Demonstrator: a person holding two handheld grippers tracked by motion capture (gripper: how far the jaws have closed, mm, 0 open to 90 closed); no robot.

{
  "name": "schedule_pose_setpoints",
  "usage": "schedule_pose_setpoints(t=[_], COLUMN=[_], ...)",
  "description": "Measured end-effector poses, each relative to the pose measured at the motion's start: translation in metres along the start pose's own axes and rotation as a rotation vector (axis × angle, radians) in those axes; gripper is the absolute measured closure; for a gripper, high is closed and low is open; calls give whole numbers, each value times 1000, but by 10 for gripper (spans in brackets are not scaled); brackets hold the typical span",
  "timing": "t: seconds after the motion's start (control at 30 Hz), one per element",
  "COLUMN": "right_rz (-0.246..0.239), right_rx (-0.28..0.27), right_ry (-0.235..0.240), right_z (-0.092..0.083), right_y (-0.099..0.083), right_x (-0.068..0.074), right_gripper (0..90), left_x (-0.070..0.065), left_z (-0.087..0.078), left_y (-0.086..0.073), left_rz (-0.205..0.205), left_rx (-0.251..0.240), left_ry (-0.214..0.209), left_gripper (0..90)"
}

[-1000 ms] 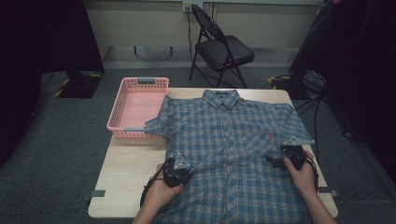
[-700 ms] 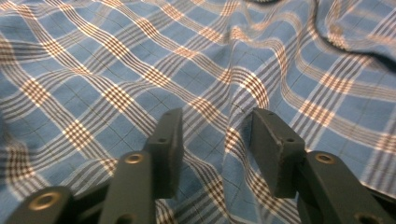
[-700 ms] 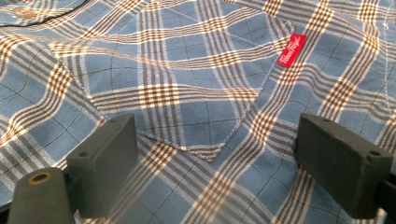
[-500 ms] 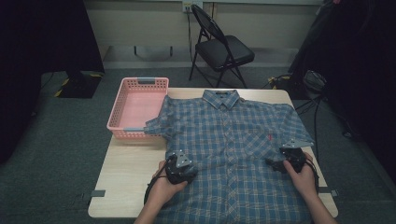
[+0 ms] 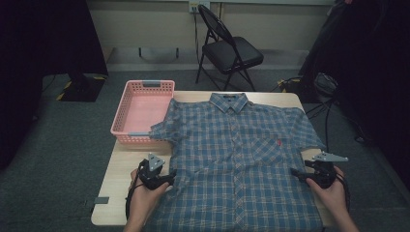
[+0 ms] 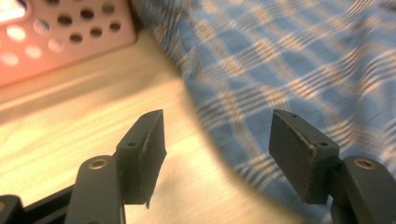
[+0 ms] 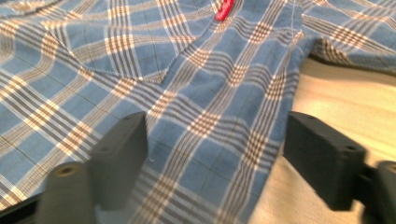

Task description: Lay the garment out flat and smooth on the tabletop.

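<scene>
A blue plaid short-sleeved shirt (image 5: 237,154) lies flat, front up, collar away from me, on the wooden table (image 5: 121,193). My left gripper (image 5: 170,178) sits at the shirt's left side edge. Its jaws have just been opening, and in the left gripper view (image 6: 217,149) they stand apart over bare wood, with the shirt's edge (image 6: 299,60) running in by the right-hand jaw. My right gripper (image 5: 295,173) is at the shirt's right side edge. Its jaws have just been closing, and in the right gripper view (image 7: 217,154) the side hem (image 7: 187,70) lies between them, with neither pad pressing on it.
A pink plastic basket (image 5: 142,108) stands at the table's far left corner, and the shirt's left sleeve reaches its rim. Behind the table is a black folding chair (image 5: 232,48). A small red tag (image 7: 223,11) marks the chest pocket. The shirt's hem hangs over the near edge.
The left gripper has slid left off the shirt to its edge and its jaws have spread. The right gripper has shifted right and nearer, to the shirt's right edge.
</scene>
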State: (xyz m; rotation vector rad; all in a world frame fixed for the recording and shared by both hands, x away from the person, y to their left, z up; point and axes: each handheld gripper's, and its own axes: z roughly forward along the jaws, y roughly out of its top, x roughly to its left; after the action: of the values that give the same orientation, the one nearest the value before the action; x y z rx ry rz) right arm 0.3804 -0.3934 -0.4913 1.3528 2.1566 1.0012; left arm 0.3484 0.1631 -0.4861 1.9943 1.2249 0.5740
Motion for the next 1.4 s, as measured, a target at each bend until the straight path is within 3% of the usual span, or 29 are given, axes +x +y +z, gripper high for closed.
schedule_pose_setpoints(t=[0.1,0.2,0.33,0.43,0.5,0.57,0.7,0.83,0.87,0.93,0.97,1.0,1.03,1.07,1.1,1.13,1.2,1.33,1.4], right_rz=[-30,-46,-40,-34,-29,-23,-34,-61,-69,-83,-79,-68,-60,-61,-51,-48,-85,-101,-113], right_rx=[19,26,27,34,29,12,-15,-42,-48,-38,-22,-23,-38,-53,-65,-85,-111,-85,-66], right_ry=[-6,-1,19,47,67,91,97,100,105,109,104,74,40,25,36,50,73,173,193], right_z=[0,0,-1,-3,-6,-11,-30,-49,-54,-65,-67,-68,-68,-66,-63,-59,-48,-18,-3], right_y=[0,0,0,0,1,5,22,29,28,19,14,10,8,9,11,13,18,28,28], right_x=[3,7,7,4,1,-4,-13,-13,-12,-11,-10,-10,-9,-7,-5,-1,10,32,38], right_gripper=[360,451,637,761,850,874,882,882,883,880,822,690,559,447,373,329,241,168,143], left_x=[-3,-6,-12,-14,-9,0,15,17,15,9,6,5,6,6,6,5,3,-1,-3], left_z=[7,8,10,13,11,2,-16,-35,-39,-39,-38,-35,-31,-28,-25,-23,-19,-9,-5], left_y=[-5,-4,0,5,12,23,43,39,34,22,16,13,12,12,14,16,20,29,32], left_rz=[19,5,20,46,36,-1,-34,-58,-62,-38,-28,3,34,60,73,70,59,124,149], left_rx=[29,29,41,50,35,-12,-89,-133,-128,-66,-52,-59,-77,-102,-127,-148,-176,-170,-160], left_ry=[-32,-49,-88,-114,-140,-163,-178,-224,-246,-278,-246,-198,-165,-151,-145,-153,-172,-194,-209], left_gripper=[398,486,709,822,878,887,891,891,891,882,840,742,584,445,362,313,241,142,149])
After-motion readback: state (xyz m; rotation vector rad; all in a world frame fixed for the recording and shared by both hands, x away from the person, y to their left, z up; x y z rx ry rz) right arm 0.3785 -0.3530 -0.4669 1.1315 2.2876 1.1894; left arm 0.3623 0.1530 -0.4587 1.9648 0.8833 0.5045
